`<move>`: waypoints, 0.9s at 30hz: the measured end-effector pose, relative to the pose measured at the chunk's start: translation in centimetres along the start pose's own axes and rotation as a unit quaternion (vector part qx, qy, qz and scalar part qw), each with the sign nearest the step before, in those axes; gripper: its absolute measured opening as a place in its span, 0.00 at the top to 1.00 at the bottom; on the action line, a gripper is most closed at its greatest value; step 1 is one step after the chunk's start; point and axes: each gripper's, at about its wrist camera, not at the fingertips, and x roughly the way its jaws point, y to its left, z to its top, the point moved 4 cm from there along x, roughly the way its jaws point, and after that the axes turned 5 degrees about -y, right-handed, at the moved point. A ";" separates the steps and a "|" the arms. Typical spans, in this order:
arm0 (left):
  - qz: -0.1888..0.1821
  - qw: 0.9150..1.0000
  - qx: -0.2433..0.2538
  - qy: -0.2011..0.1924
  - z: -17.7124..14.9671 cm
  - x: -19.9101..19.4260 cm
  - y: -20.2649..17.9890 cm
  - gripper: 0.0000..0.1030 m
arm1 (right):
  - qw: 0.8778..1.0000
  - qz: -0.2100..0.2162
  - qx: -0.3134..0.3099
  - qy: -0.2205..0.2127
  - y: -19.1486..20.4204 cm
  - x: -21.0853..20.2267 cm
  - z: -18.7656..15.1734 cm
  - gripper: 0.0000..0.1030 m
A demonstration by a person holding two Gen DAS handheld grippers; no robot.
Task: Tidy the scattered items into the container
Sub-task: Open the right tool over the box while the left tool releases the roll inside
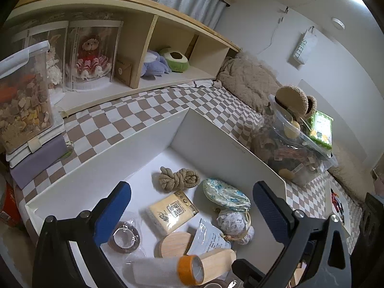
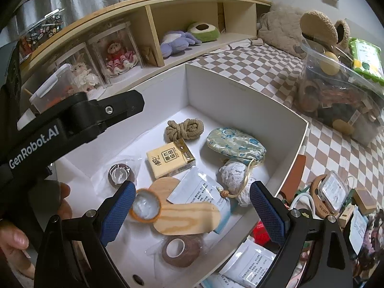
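A white open box (image 2: pixel 240 96) sits on the checkered cover. Inside it lie a rope coil (image 2: pixel 183 128), a yellow tissue pack (image 2: pixel 169 159), a patterned pouch (image 2: pixel 234 144), a white knitted ball (image 2: pixel 234 174), a paper packet (image 2: pixel 196 189), a wooden board (image 2: pixel 187 213), an orange tape roll (image 2: pixel 145 207) and two brown tape rolls (image 2: pixel 180 248). My left gripper (image 1: pixel 192 187) hangs open over the box's near part, nothing between its blue pads; the orange tape roll (image 1: pixel 190 270) lies below it. My right gripper (image 2: pixel 192 187) is open above the board and packet, holding nothing.
Loose items lie right of the box: white packets (image 2: pixel 249 264), a red thing (image 2: pixel 260 234), a wooden disc with a clear case (image 2: pixel 332 196). A clear bin of wooden toys (image 2: pixel 336 100) stands behind. A shelf with dolls (image 1: pixel 91 55) and a food container (image 1: pixel 24 96) are to the left.
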 end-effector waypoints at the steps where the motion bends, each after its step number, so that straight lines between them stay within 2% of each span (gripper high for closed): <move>1: 0.000 1.000 0.000 0.000 0.0 0.0 0.0 0.01 | 1.000 0.000 0.000 0.000 0.0 0.0 0.0 0.07; 11: -0.001 1.000 0.004 -0.005 0.2 -0.4 -0.2 0.01 | 1.000 -0.012 -0.009 -0.004 0.0 -0.3 0.2 0.07; 18: 0.004 1.000 -0.005 -0.015 0.7 -1.1 0.6 0.01 | 0.994 -0.062 -0.092 0.023 1.6 1.6 0.1 0.07; 21: 0.036 0.999 -0.001 -0.024 1.0 -1.3 1.3 0.01 | 0.990 -0.077 -0.113 0.042 1.7 2.5 -0.1 0.07; 27: 0.042 0.998 -0.026 -0.036 1.6 -1.9 2.9 0.01 | 0.983 -0.074 -0.155 0.061 2.2 2.8 -0.3 0.07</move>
